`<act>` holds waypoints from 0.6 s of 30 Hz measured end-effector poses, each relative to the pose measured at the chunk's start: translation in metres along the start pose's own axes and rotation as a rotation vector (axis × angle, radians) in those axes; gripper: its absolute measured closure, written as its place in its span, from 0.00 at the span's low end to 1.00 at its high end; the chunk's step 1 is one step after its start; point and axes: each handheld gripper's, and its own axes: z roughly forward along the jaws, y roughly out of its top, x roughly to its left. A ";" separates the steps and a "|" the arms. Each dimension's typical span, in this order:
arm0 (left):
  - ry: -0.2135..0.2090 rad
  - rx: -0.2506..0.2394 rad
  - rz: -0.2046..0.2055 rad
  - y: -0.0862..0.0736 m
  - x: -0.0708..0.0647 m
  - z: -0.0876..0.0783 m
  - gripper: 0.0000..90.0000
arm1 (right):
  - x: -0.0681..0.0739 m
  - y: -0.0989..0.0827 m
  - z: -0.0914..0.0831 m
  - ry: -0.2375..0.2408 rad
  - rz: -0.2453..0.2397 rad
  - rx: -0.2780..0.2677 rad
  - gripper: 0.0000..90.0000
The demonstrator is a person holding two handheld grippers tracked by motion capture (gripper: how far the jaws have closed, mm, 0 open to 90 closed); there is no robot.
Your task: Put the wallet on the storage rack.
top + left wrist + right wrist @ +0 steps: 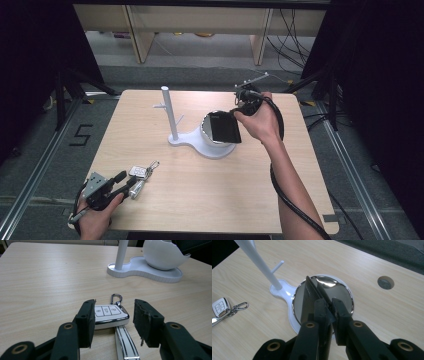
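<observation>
Right gripper [239,111]: clamped on flat black rectangular wallet [224,128], held over chrome-lined white bowl [347,293] of white stand [186,139]. Left gripper [113,322]: spread around white car key fob [109,313] on wooden counter [210,190], well short of the stand.

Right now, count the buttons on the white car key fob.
3: they sit side by side in a row on the top face of the white car key fob, which lies flat on the wooden table between the open left gripper jaws.

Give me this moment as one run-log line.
left gripper: open, jaws astride car key | right gripper: shut on black wallet over bowl | stand: upright
</observation>
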 end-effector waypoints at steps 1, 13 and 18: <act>0.002 0.000 0.000 0.000 0.000 0.000 0.58 | -0.002 0.000 0.003 -0.003 -0.032 0.011 0.93; 0.003 0.009 0.003 0.000 0.000 0.000 0.57 | -0.001 0.002 0.020 -0.031 -0.101 0.019 0.92; 0.001 0.009 0.002 0.000 0.000 0.000 0.57 | -0.002 0.004 0.027 -0.045 -0.123 0.009 0.90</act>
